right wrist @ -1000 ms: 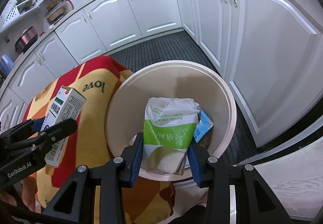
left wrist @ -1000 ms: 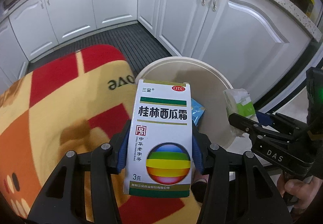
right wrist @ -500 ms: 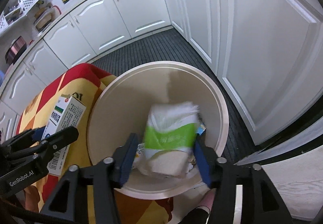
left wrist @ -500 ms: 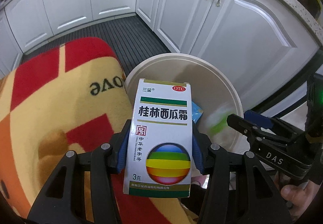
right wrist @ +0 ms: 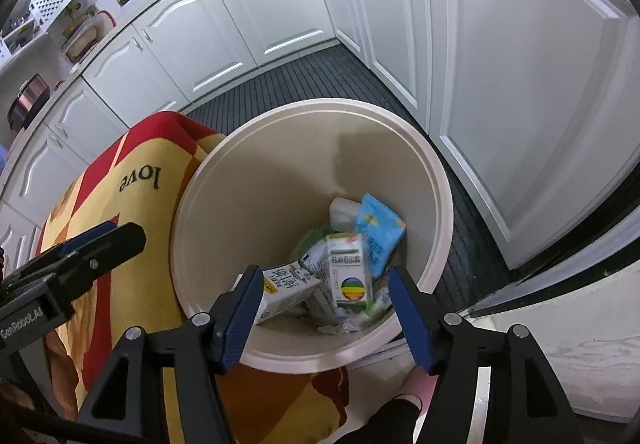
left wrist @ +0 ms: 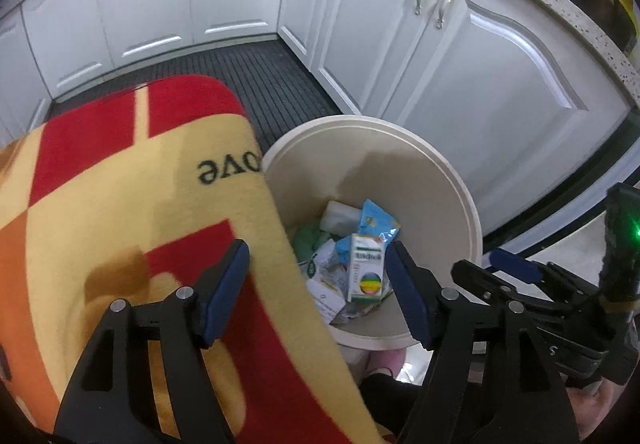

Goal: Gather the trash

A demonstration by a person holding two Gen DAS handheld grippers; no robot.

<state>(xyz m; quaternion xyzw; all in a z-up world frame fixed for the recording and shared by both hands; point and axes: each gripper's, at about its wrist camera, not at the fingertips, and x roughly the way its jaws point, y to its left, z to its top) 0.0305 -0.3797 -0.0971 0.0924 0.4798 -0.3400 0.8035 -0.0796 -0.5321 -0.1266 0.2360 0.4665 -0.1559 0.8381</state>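
Both grippers are now hanging empty over the cream bin (right wrist: 434,179). The left gripper (left wrist: 316,292), which was pinching the white medicine box (right wrist: 350,272) half a second ago, is spreading its jaws with nothing between them, and that box is now lying inside the bin on top of the other rubbish. The right gripper (right wrist: 326,310) is likewise opening on empty air; the green-and-white packet it was carrying has dropped into the bin and cannot be picked out with certainty among the litter.

Judgement: two pieces are deposited, and this collecting pass appears complete.

Inside the bin, a blue packet (right wrist: 380,228) is resting beside the box, toward the bin's far wall, and a printed carton (right wrist: 286,284) is lying nearer the bin's near rim. A red-and-yellow blanket (left wrist: 120,203) is pressing against the bin's left side. White cabinets (right wrist: 520,63) are standing beyond the bin. Nothing is obstructing the bin's mouth.
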